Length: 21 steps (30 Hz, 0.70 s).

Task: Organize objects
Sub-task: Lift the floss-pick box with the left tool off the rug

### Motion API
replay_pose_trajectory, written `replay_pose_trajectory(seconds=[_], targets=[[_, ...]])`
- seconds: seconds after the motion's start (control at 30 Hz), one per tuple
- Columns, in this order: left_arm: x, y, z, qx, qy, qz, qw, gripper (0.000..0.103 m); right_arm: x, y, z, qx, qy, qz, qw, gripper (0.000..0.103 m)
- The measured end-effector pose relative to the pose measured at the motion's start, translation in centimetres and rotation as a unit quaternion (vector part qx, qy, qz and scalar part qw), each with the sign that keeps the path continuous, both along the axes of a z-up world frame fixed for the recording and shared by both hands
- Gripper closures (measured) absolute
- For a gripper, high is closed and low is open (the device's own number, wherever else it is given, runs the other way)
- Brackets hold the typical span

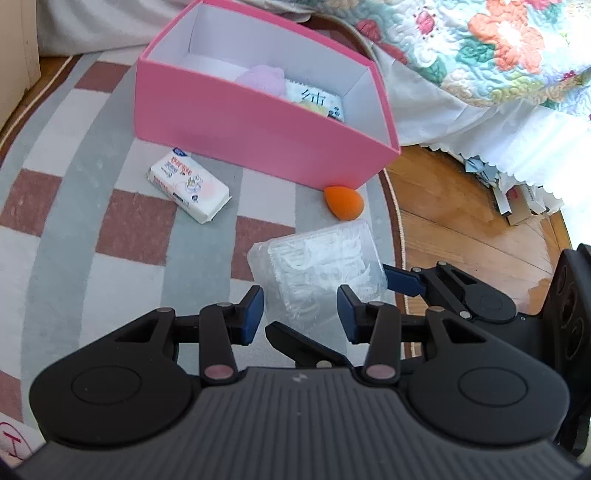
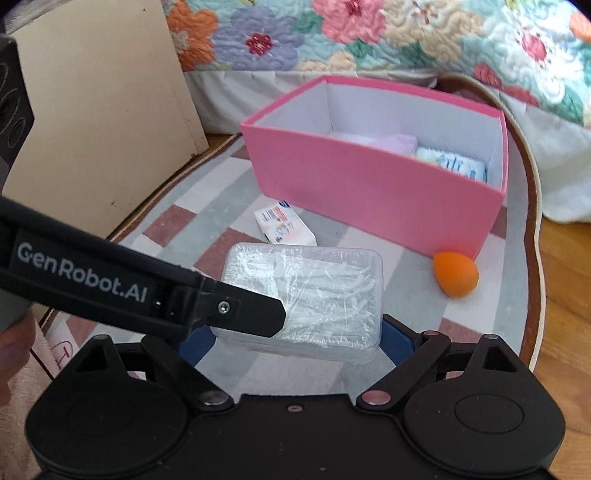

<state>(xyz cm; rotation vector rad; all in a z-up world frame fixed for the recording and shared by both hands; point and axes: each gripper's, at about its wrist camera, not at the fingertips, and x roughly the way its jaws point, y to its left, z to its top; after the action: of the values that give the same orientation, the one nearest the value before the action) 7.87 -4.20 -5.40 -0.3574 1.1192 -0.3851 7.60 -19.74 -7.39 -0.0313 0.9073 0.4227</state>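
Note:
A clear plastic box of white floss picks hangs above the checked rug, and both grippers hold it. My right gripper is shut on its two short ends with blue pads. My left gripper is closed narrowly on the box's near corner; one of its black fingers lies across the lid. The pink storage box stands open farther back, with a lilac item and a printed pack inside. A white tissue pack and an orange makeup sponge lie on the rug in front of it.
The rug ends in a curved edge at the right, with bare wood floor past it. A bed with a floral quilt runs behind the pink box. A beige cabinet side stands at the left.

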Motion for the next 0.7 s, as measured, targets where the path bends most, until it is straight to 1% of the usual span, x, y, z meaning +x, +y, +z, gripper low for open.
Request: replay_pose_trajectory(seconds=[0.13,0.3,0.47,0.7], targets=[[-0.4,0.2,1.2,-0.001,-0.008,0.001,1.0,0.061,-0.3,0.5,1.4,-0.013,-0.013,0.013,1.0,0.008],[-0.7,0.4,2.7,0.006,-0.023,0.002,0.9997,0.061,-0.3,0.4,2.4,0.007,-0.017,0.014,1.0,0.007],[-0.4,0.7,3.6,0.004,-0.029,0.008,0.9995,0.061,0.1,0.5,3.2,0.008,-0.024,0.021,0.999,0.007],[0.4,0.5,5.4,0.013,-0.054,0.013,0.9983,0.061,1.5,0.5,4.7,0.007,-0.034,0.03,0.999,0.007]])
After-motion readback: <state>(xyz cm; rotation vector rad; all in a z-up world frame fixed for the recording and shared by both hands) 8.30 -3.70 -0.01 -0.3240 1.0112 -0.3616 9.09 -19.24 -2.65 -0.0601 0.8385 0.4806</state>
